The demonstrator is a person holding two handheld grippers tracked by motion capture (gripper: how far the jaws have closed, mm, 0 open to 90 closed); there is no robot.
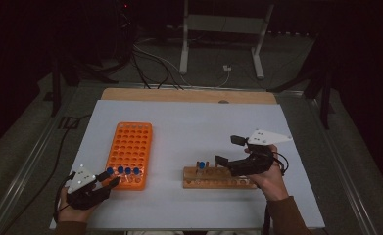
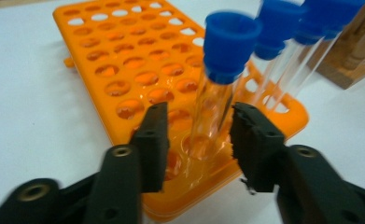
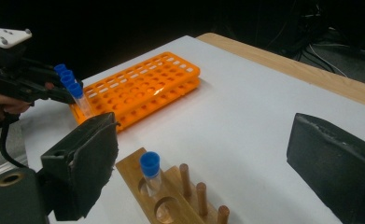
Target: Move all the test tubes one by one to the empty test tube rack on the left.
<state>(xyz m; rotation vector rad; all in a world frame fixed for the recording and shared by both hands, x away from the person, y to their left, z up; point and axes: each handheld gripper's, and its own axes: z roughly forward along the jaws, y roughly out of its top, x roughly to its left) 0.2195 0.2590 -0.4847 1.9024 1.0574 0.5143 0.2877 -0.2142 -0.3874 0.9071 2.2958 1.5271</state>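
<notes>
Left gripper (image 2: 199, 140) stands parted around a clear, blue-capped test tube (image 2: 217, 88) seated in the orange plastic rack (image 2: 124, 70), pads not touching the glass.
Four capped tubes line the rack's near edge, by the white table's (image 1: 194, 122) near-left corner; one tube (image 3: 150, 172) remains in the wooden rack (image 3: 171, 200), where the right gripper (image 3: 208, 158) hovers wide open and empty, so the transfer looks nearly done.

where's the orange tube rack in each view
High view: orange rack lies left of centre, near end by the left tool.
Left gripper view: upper middle, just beyond the open jaws.
Right gripper view: upper left of centre.
Shared landmark: the blue-capped tubes along its near end.
</notes>
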